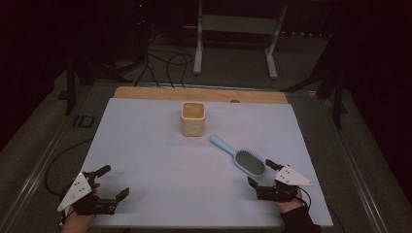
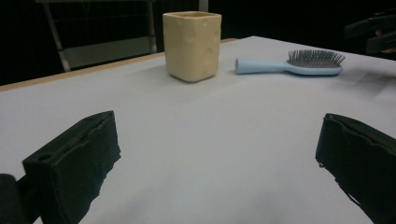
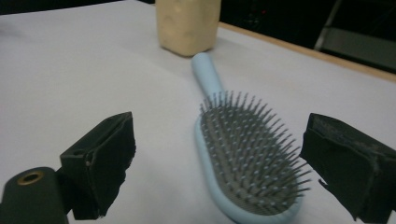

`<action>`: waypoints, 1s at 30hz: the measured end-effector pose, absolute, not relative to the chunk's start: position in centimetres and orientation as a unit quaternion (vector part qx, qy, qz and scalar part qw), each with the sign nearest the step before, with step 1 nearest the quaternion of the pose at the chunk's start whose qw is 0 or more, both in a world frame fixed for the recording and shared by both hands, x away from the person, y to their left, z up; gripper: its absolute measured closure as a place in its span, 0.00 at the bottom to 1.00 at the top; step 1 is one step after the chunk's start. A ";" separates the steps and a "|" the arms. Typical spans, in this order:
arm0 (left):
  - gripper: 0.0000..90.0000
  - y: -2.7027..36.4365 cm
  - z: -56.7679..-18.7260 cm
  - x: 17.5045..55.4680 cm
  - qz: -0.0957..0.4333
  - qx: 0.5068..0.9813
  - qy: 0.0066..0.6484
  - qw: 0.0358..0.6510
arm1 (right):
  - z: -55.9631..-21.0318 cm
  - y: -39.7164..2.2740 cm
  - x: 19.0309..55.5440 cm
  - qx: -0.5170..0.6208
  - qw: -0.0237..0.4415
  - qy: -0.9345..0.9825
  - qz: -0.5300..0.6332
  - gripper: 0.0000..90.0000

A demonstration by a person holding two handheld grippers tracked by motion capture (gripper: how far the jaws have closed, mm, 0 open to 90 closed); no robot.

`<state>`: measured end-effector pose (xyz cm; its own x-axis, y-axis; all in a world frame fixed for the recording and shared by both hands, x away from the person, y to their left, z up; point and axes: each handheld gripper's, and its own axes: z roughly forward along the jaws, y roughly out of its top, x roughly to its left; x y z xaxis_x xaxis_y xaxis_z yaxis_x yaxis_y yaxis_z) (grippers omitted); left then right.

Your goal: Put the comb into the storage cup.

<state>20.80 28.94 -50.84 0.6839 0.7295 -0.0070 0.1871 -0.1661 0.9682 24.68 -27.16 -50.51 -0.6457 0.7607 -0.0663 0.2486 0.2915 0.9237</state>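
One pale lavender matte table sheet (image 1: pixel 160 165), smooth, wide bare room left and centre. One cream square dimpled cup (image 1: pixel 193 118) stands upright mid-table. One light-blue plastic hairbrush (image 1: pixel 240 156) with grey bristles lies flat, near your right gripper (image 1: pixel 261 173) — jaws spread, brush head between them, untouched. Your left gripper (image 1: pixel 112 182) — released, holding nothing.

Two handheld grippers, each black, with two blocky jaws padded in rough dark foam and a pale grey three-cornered plate with small dark holes on top. The left gripper (image 1: pixel 112 183) trails a thin black cable off the desk's left edge. The hand behind the right gripper (image 1: pixel 258 174) wears a black glove or cuff; a brass-ringed hole shows on its body.
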 end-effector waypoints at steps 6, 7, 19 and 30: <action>0.00 29.0 -50.8 20.7 0.242 0.724 0.320 0.561 | -50.3 -26.9 24.6 0.332 0.252 0.767 0.487 0.11; 0.00 29.0 -50.8 20.7 0.243 0.722 0.319 0.563 | -50.3 -26.9 24.6 0.331 0.251 0.769 0.486 0.11; 0.00 29.0 -50.8 20.6 0.239 0.725 0.315 0.564 | -50.0 -26.4 24.6 0.330 0.249 0.774 0.479 0.11; 0.00 29.0 -50.8 20.5 0.240 0.724 0.316 0.565 | -49.1 -26.1 24.2 0.335 0.249 0.770 0.482 0.11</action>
